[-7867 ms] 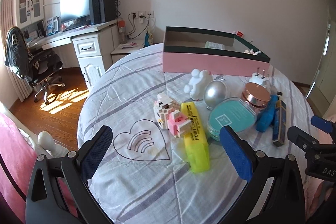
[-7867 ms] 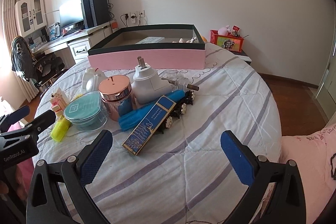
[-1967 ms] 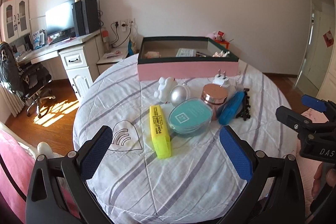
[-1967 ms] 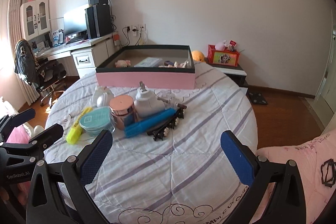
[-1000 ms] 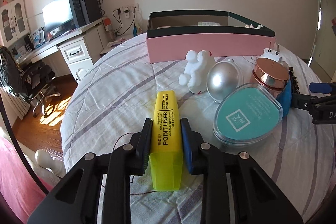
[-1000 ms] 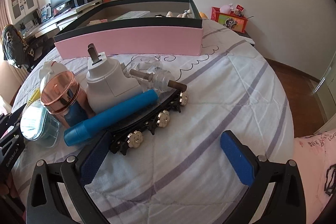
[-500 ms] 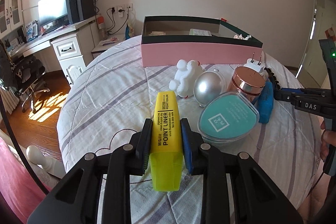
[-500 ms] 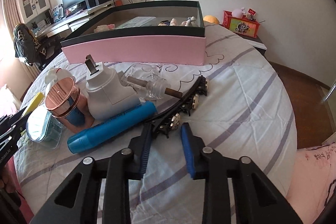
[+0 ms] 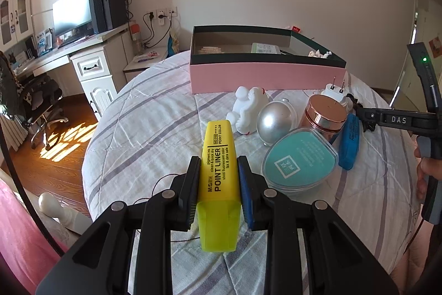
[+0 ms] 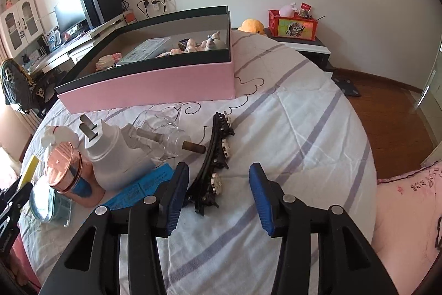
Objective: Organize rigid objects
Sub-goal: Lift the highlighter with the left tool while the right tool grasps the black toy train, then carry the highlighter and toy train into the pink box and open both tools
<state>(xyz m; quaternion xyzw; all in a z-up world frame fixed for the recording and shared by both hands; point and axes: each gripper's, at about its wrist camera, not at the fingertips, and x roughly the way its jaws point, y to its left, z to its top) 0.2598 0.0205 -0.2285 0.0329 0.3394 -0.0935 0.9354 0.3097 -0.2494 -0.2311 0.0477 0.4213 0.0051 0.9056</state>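
White quilted cloth with grey stripes covers the round table [image 9: 154,129]; the pink box [image 9: 265,78] with its dark rim sits at the far side, a few small items already inside.

Left gripper [image 9: 218,184] tilts down toward the cloth, jaws clamped tight on the yellow highlighter [image 9: 219,167], which points away along the fingers, its near end jutting back between the arms. Whether it clears the cloth is hard to judge.

Right gripper [image 10: 218,190] also points down at the table, jaws partway apart and opening. The black hair clip [image 10: 216,156] with pale flowers lies between the pads [image 10: 178,194], close against the left one; the right pad stands clear of it.

Cluster between grippers: white plug adapter [image 10: 110,154], teal-lidded case [image 9: 299,156], silver egg [image 9: 276,123], rose-gold capped jar [image 9: 326,115], blue tube [image 9: 349,140], white figurine [image 9: 247,108].

Hidden or cut off: the right view loses most of the teal case and blue tube behind jar and fingers. The clip barely shows in the left view, behind the right gripper's arm.

Only the right view shows a clear glass piece [image 10: 163,137] with a brown stem. Only the left view shows a person's hand [image 9: 426,176] on the right gripper's handle.
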